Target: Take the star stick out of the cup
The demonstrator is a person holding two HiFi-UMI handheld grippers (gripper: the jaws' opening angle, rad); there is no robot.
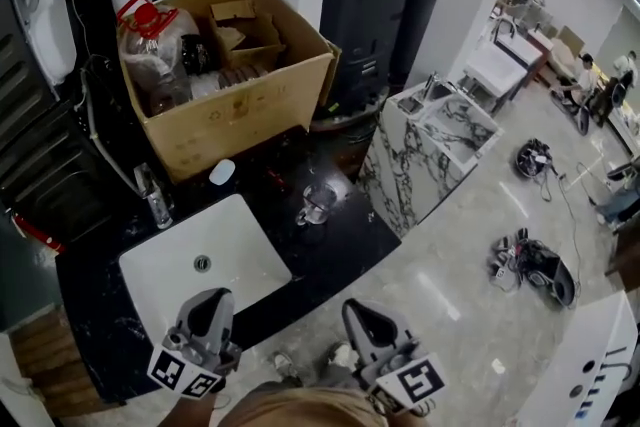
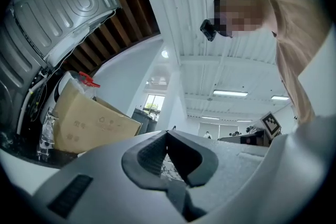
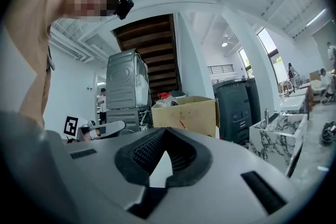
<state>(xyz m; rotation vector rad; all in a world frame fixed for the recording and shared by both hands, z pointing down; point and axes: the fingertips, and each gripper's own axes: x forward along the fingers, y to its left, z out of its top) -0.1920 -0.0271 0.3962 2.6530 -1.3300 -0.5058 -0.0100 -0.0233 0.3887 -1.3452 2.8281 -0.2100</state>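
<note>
- Step in hand: the approach. Nothing is gripped and the stick has not been lifted.
- The left claw (image 1: 211, 299) is closed with its tips together and nothing between them. It sits low at the near edge of the white sink (image 1: 160, 280).
- The right claw (image 1: 353, 308) also looks closed and empty. It sits near the front edge of the dark worktop (image 1: 305, 260).
- The glass cup (image 1: 318, 203) stands upright on the worktop beyond the sink, to the right of it and well apart from both claws.
- The star stick (image 3: 181, 125) is probably the thin red line that the right gripper view shows tilted in front of the cardboard box (image 1: 240, 110). From the head view it is too small to make out in the cup, and no star can be seen.
- Next move, as a judgement: carry one claw forward to the cup and open it. Close it on the stick above the rim, then draw the stick up along its own line so the cup does not tip. The right claw looks the nearer of the two, and the other could steady the glass.
- Writing: the box carries small printed symbols on its front, too faint to read. The cubes on the claws show black-and-white square markers only, and no brand can be read anywhere.
</note>
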